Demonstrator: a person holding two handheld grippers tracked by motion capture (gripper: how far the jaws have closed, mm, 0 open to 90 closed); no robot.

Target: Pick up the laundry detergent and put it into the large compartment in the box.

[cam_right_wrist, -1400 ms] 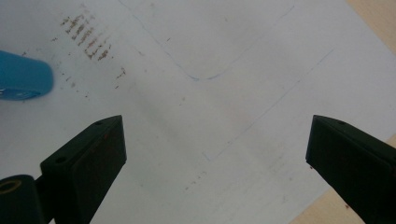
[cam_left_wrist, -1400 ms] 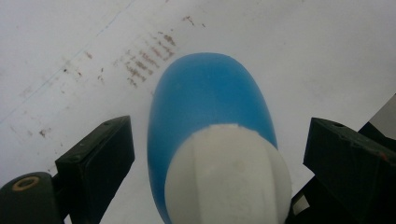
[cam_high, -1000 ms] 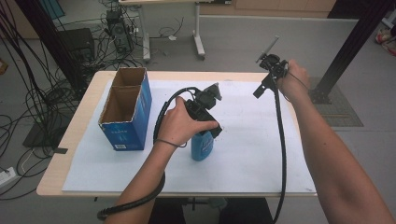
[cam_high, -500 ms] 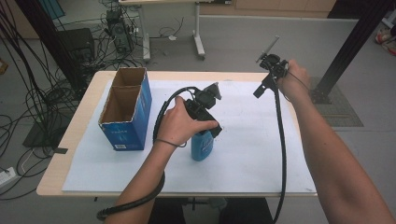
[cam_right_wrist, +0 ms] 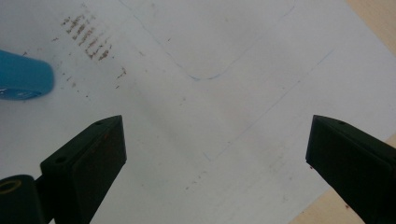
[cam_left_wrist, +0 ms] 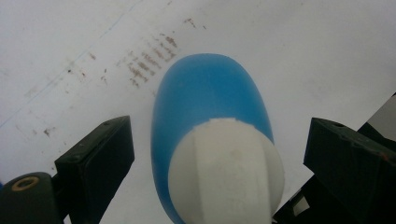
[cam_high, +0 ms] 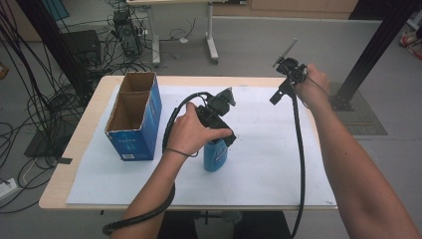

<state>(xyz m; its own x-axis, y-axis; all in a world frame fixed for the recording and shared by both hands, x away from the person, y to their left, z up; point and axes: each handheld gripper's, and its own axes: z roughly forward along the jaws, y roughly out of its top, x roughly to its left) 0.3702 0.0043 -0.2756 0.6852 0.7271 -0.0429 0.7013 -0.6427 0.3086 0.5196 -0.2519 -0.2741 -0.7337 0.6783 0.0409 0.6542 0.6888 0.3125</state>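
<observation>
Left gripper poised over an upright blue bottle with a ribbed white cap, jaws spread wide on either side of it, clear of the plastic. Right gripper held up near the far right corner of the table, jaws wide apart and empty. Bottle smooth and oval, standing mid-sheet on scuffed white paper beside an open blue cardboard box; grey floor, tangled cables beyond.
</observation>
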